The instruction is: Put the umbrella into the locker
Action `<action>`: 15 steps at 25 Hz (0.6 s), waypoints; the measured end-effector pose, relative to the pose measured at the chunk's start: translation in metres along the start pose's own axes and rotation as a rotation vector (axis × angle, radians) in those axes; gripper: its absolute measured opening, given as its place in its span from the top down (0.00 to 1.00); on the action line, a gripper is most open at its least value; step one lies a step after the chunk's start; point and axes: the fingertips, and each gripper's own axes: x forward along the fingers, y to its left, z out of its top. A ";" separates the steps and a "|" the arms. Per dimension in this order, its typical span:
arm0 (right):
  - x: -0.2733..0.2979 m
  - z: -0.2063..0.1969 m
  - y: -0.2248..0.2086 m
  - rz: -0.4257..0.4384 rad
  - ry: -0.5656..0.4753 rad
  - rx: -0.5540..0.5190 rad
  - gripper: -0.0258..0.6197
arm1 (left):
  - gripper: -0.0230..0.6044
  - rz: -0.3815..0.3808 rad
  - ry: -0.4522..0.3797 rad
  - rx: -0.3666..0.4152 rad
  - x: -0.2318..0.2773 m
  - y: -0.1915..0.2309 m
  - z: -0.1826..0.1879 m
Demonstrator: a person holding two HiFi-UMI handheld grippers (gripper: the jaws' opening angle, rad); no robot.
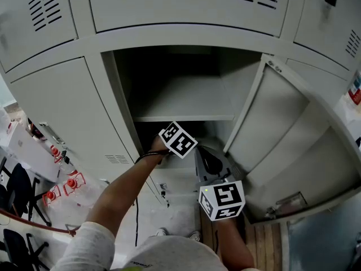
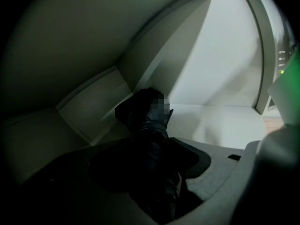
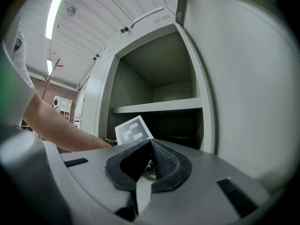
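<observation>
head view: above, steeply down at open locker (image 1: 186, 92) | left gripper view: close, inside lower compartment (image 2: 220, 121) | right gripper view: level, outside, facing in | head/right share: shelf (image 1: 183, 118)

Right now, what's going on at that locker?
A person works two handheld grippers at an open locker. The left gripper reaches into the compartment under the shelf, with a dark folded umbrella between its jaws. It is too dark to tell whether the pads press on it. The right gripper is shut and empty, waiting outside near the open door.
</observation>
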 end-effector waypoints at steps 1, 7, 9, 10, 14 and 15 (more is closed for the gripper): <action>0.000 0.000 0.000 -0.001 0.000 0.001 0.96 | 0.56 -0.003 0.001 0.001 0.000 0.000 0.000; -0.002 0.001 0.001 -0.003 -0.001 0.006 0.96 | 0.55 -0.018 0.014 0.008 0.000 -0.003 -0.002; -0.003 0.000 0.001 -0.003 0.001 0.010 0.96 | 0.55 -0.020 0.013 0.006 0.000 -0.004 -0.002; -0.003 -0.001 0.001 -0.003 0.001 0.012 0.96 | 0.54 -0.023 0.013 0.002 0.000 -0.005 -0.002; -0.003 -0.001 0.001 -0.004 -0.001 0.015 0.96 | 0.52 -0.031 0.018 -0.024 0.000 -0.005 -0.003; -0.004 0.000 0.001 -0.004 -0.002 0.013 0.96 | 0.52 -0.029 0.018 -0.029 0.000 -0.005 -0.003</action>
